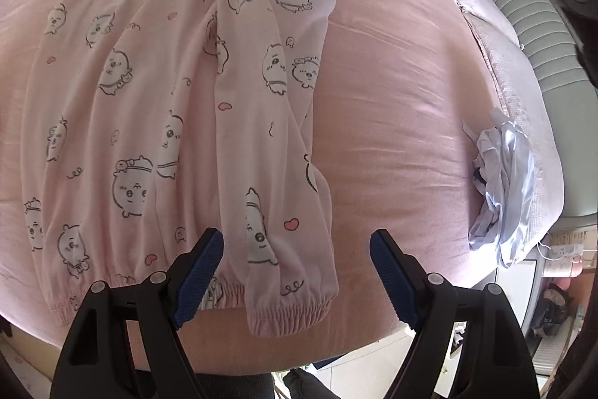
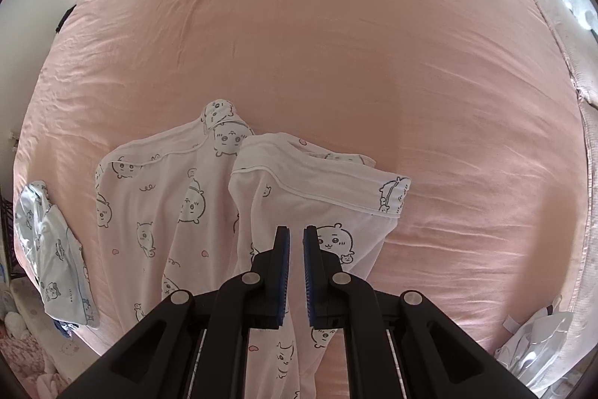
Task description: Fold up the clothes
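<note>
Now | pink pyjama trousers (image 1: 179, 122) flat on bed (image 1: 403, 92), one leg folded over | left gripper (image 1: 297, 272) wide apart above cuffs | right gripper (image 2: 296, 242) nearly closed over waistband, possibly empty

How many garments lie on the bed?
2. The pink cartoon-print pyjama trousers lie spread near the bed's front edge, below both claws. A pale blue printed garment sits crumpled at the bed's side edge. More may lie outside the views.
</note>
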A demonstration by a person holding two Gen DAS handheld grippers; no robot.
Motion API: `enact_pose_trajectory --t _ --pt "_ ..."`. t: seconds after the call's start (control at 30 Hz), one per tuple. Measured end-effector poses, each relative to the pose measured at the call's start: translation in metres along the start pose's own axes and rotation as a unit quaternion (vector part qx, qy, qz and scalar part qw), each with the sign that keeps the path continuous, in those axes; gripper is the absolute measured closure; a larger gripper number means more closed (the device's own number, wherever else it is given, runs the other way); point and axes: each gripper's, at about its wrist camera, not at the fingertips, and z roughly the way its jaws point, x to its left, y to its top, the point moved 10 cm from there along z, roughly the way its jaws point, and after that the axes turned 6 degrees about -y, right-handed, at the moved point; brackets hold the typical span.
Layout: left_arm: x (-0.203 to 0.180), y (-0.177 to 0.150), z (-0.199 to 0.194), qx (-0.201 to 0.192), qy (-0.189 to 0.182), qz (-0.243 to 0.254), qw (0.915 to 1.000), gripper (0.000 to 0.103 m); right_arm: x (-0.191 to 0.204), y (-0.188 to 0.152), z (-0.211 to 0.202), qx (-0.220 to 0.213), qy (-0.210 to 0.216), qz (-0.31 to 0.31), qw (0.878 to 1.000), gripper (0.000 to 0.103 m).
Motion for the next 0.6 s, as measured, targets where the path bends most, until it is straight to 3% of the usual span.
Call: enact_pose_trajectory --t 0.2,0.6 --pt "0.014 -0.007 0.023 0.033 0.015 -0.022 0.9991 0.023 0.009 -0.008 -0.004 0.015 0.024 -0.001 1.0 0.097" --pt "-0.006 -0.003 0.018 0.022 0.009 0.001 0.9997 0.023 0.026 -0.016 0.023 0.054 0.025 0.0 0.998 0.096"
